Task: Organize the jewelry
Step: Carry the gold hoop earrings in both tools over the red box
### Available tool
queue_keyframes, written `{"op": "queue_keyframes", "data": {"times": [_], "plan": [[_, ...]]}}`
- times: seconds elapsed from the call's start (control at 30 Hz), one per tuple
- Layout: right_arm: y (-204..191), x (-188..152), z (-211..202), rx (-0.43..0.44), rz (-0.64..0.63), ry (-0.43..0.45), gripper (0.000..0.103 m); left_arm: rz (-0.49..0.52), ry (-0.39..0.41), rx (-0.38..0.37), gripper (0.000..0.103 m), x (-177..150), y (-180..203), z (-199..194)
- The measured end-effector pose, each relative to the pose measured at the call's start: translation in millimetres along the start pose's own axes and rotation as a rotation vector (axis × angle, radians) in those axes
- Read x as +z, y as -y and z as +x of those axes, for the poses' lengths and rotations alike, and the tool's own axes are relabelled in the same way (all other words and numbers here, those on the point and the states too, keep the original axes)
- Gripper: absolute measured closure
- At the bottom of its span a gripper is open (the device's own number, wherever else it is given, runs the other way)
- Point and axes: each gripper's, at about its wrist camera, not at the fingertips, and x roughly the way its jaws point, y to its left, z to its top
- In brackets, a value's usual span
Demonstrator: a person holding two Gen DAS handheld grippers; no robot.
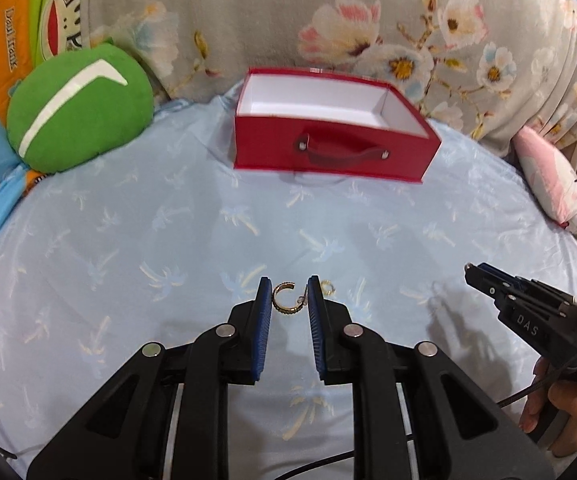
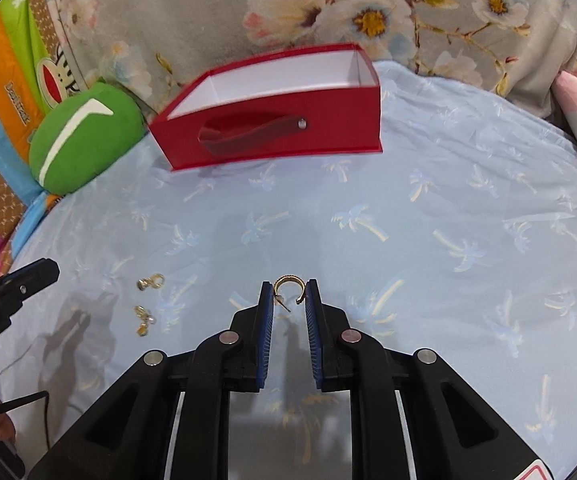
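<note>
While the red box at the back of the bed looks empty, each gripper pinches one gold hoop earring: left gripper, right gripper. Two small earrings wait on the sheet.

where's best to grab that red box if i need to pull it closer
Grip the handle on the red box's near wall, coming from the front. It bows out from two rivets, leaving a gap a finger can slip behind. The walls look too far apart to pinch across. Both grippers already hold gold hoop earrings, so free one first.
</note>
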Motion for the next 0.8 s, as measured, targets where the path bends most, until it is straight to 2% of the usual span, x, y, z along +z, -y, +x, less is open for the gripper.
{"op": "queue_keyframes", "data": {"times": [0.23, 0.43, 0.6, 0.8], "plan": [[-1, 25, -53, 0.01, -0.014, 0.122, 0.088, 0.006, 0.096, -0.022, 0.085, 21, 5, -41], [-3, 56, -81, 0.016, -0.044, 0.212, 0.088, 0.027, 0.166, -0.006, 0.085, 51, 9, -58], [1, 94, -83, 0.025, -0.052, 0.267, 0.088, 0.077, 0.222, 0.048, 0.085, 88, 16, -53], [7, 155, -60, 0.051, -0.049, 0.295, 0.088, 0.096, 0.244, 0.085, 0.085, 145, 20, -25]]}}
